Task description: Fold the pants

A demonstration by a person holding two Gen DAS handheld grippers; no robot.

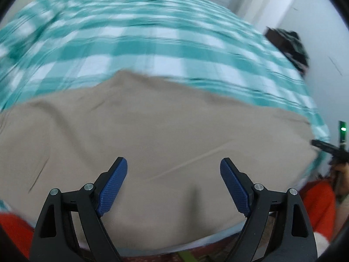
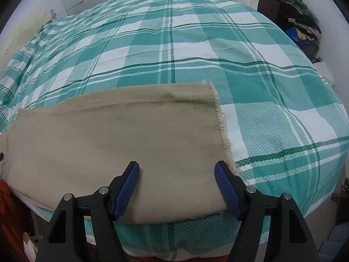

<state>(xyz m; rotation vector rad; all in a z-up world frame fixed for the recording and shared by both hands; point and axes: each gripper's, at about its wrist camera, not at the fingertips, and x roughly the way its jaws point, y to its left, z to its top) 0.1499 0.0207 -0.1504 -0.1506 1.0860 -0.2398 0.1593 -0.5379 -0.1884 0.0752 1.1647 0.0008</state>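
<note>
Beige pants (image 1: 139,131) lie flat on a bed with a teal and white checked cover (image 1: 152,39). My left gripper (image 1: 173,170) is open and empty, just above the wide part of the pants near the bed's front edge. In the right wrist view the pants (image 2: 113,135) end in a frayed hem (image 2: 224,131) on the right. My right gripper (image 2: 176,176) is open and empty over the leg end, its right finger beside the frayed hem. The left wrist view is blurred by motion.
The checked cover (image 2: 196,50) stretches far beyond the pants. A pile of dark clothes (image 2: 303,21) sits at the back right by a dark cabinet (image 2: 270,6). White walls and cupboards stand behind. Something red (image 1: 318,207) is below the bed edge.
</note>
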